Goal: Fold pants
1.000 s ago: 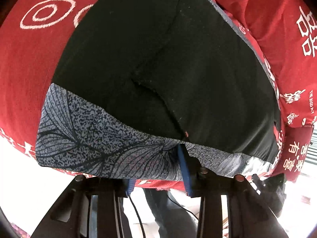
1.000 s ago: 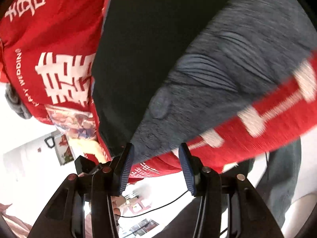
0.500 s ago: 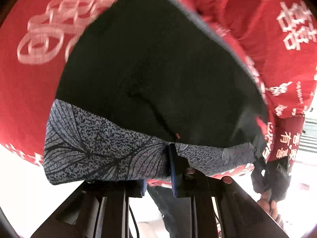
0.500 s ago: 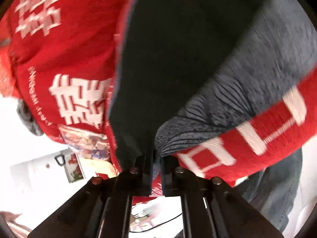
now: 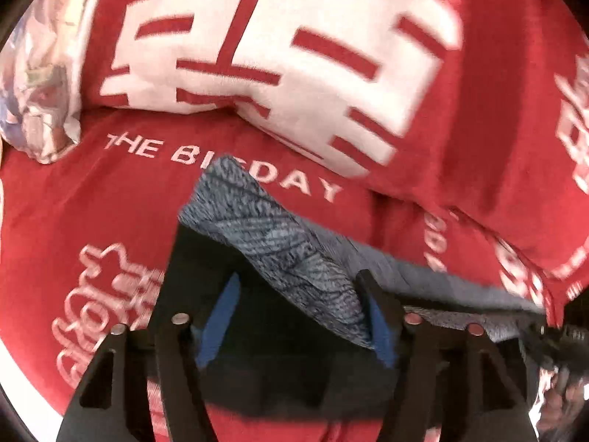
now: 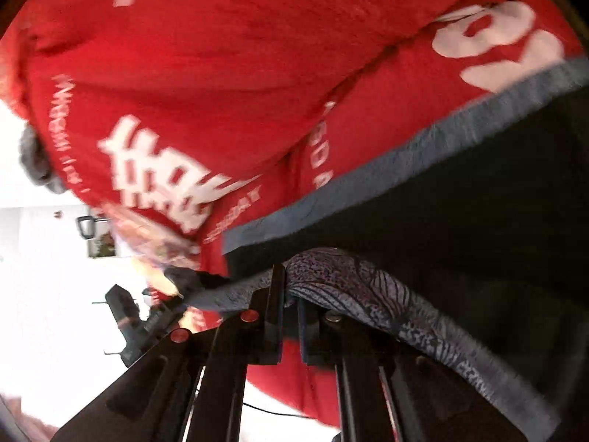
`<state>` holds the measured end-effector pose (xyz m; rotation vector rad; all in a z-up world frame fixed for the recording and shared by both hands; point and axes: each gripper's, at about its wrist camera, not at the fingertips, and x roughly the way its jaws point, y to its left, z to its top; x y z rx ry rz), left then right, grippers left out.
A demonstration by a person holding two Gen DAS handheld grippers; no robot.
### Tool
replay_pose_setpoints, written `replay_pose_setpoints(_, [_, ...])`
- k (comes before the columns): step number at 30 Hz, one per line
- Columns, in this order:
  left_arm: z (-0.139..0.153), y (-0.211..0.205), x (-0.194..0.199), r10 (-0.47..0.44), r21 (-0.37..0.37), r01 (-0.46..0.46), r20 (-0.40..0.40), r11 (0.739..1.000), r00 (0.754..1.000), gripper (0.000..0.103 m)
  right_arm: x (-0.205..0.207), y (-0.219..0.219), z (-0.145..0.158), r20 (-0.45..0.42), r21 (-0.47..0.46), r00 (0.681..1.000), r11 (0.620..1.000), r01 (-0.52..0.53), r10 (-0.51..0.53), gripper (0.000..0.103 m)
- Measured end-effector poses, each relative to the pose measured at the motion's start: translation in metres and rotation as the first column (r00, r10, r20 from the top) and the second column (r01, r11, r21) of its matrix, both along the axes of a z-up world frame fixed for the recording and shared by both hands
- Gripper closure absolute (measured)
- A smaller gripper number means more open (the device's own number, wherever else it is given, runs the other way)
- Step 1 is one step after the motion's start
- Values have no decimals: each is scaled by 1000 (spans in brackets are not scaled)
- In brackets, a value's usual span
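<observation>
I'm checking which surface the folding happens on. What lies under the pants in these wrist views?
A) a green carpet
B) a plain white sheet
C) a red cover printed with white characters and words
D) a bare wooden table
C: in the left wrist view the pants lie on a red cover with white lettering, and the right wrist view shows the same red printed fabric.

A red bedspread with white lettering, a matching pillow on it.
</observation>
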<state>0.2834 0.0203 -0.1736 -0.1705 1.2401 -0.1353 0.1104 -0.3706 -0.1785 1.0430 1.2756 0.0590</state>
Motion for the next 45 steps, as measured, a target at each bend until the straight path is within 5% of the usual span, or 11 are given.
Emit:
replay_pose_setpoints(6, [-7, 13, 23, 137, 122, -136, -4, 983, 991, 33, 36, -13, -67, -152, -57, 988, 998, -36, 27, 86])
replay_pose_setpoints(10, [14, -3, 0, 20, 192, -21, 7, 981, 1000, 33, 40, -1, -35, -93, -84, 989, 989, -121, 113, 45])
replay_pose_setpoints(14, [-17, -52, -30, -145, 221, 163, -97, 961, 985, 33, 24, 20, -2, -23, -101, 971, 966, -239, 238, 45])
replay_pose_setpoints(18, [-63, -79, -40, -119, 294, 166, -171, 941, 978, 33, 21, 24, -40, -170, -180, 941, 929, -323, 294, 49])
replay_pose_setpoints(20, [-58, -87, -42, -131, 325, 179, -163, 929, 978, 33, 21, 9, -49, -190, -192, 946, 935, -298, 262, 69])
replay_pose_setpoints(24, [-23, -100, -61, -228, 272, 261, -149, 926, 962, 33, -10, -39, -1, -59, -175, 990, 975, -136, 127, 57])
replay_pose_setpoints(26, [-6, -120, -77, -304, 213, 329, -141, 920, 942, 33, -36, -52, 23, -30, -221, 993, 968, -116, 112, 40])
replay_pose_setpoints(30, [11, -183, -118, -470, 23, 480, -168, 877, 867, 33, -133, -77, 50, -70, -210, 997, 978, 18, -33, 38])
replay_pose_setpoints(34, [4, -264, -165, -650, -173, 627, -161, 759, 743, 33, -248, -82, 55, -132, -179, 962, 960, 213, -238, 38])
replay_pose_setpoints(37, [-11, -309, -191, -720, -200, 691, -196, 694, 666, 33, -321, -84, 50, -188, -187, 903, 917, 352, -385, 38])
replay_pose_setpoints(45, [-30, -325, -216, -740, -242, 699, -237, 673, 630, 33, -401, -52, -7, -227, -68, 820, 849, 524, -525, 39])
